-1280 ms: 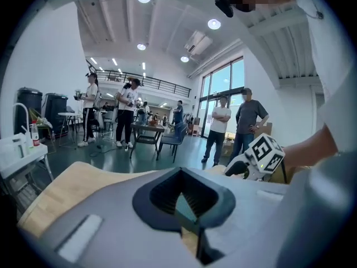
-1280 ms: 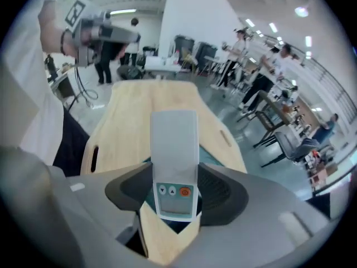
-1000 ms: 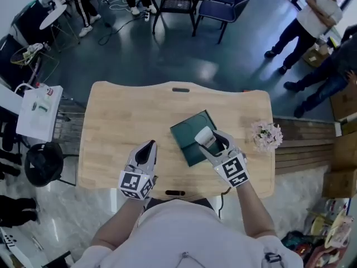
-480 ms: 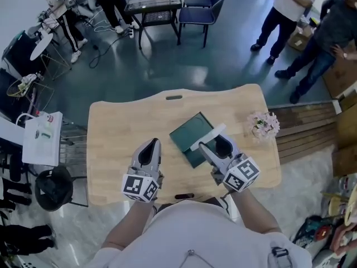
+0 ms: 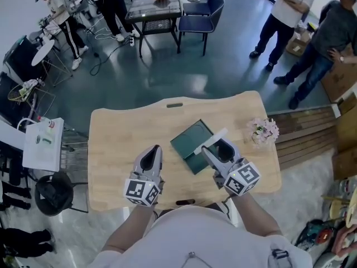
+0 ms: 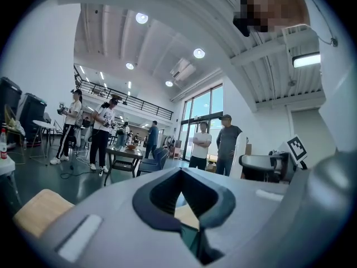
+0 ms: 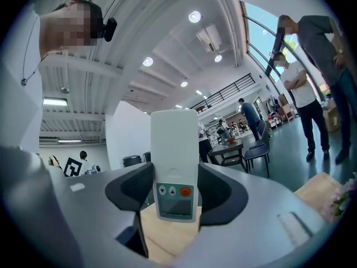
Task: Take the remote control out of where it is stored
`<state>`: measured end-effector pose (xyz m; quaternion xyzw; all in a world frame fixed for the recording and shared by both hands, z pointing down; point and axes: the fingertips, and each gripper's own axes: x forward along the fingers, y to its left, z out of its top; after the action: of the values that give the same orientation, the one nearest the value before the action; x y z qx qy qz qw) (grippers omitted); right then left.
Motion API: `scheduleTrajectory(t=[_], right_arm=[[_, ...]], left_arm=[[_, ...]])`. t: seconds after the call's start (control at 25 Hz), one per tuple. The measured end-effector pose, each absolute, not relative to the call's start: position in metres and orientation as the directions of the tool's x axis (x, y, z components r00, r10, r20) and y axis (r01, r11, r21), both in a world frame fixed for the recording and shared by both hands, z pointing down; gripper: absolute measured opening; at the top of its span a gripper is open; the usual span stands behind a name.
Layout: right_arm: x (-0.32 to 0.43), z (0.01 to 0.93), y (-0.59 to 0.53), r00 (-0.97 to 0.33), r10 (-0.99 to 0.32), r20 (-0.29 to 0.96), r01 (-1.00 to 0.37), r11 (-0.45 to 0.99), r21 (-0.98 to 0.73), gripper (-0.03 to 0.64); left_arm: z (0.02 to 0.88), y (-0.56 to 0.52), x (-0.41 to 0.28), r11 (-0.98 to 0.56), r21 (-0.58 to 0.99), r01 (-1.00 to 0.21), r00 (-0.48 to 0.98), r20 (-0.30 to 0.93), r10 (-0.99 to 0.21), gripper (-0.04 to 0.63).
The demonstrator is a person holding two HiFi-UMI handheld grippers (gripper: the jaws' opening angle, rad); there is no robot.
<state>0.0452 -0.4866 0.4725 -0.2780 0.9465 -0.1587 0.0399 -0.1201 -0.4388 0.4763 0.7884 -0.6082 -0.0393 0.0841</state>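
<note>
My left tool (image 5: pixel 153 149) and right tool (image 5: pixel 214 146), low in the frame, are grey shells with dark pads (image 7: pixel 223 194), each bearing a black-and-white marker cube (image 5: pixel 142 190). My shirt (image 5: pixel 189 239) is white.

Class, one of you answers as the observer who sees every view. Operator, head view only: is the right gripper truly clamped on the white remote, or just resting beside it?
Observer: Clamped. In the right gripper view, the right gripper presses both pads against the sides of the remote, button face toward the camera.
Operator: And the left gripper, is it holding anything?
Observer: No. The left gripper view shows the left gripper with its jaws together and nothing between them.
</note>
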Motion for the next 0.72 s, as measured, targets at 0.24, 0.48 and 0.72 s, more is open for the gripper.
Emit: scheduleTrajectory(t=[0.24,0.48,0.72], right_arm=[[0.045,0.473,-0.493,-0.836,-0.549,0.026,-0.527,0.787,-0.321,0.281],[0.045,0.480,-0.494,-0.832,-0.552,0.043,-0.536,0.783,-0.317,0.281],[0.041,0.483,-0.494,-0.832,-0.551,0.072,-0.545,0.785,-0.295,0.281]], left_arm=[[0.480,-0.438,-0.118,-0.251,0.179,-0.951,0.263,0.049,-0.964,0.000],[0.480,-0.438,-0.117,-0.251,0.171,-0.953,0.263,0.048,-0.964,0.000],[0.482,-0.438,-0.117,-0.254,0.183,-0.950,0.267,0.052,-0.962,0.000]])
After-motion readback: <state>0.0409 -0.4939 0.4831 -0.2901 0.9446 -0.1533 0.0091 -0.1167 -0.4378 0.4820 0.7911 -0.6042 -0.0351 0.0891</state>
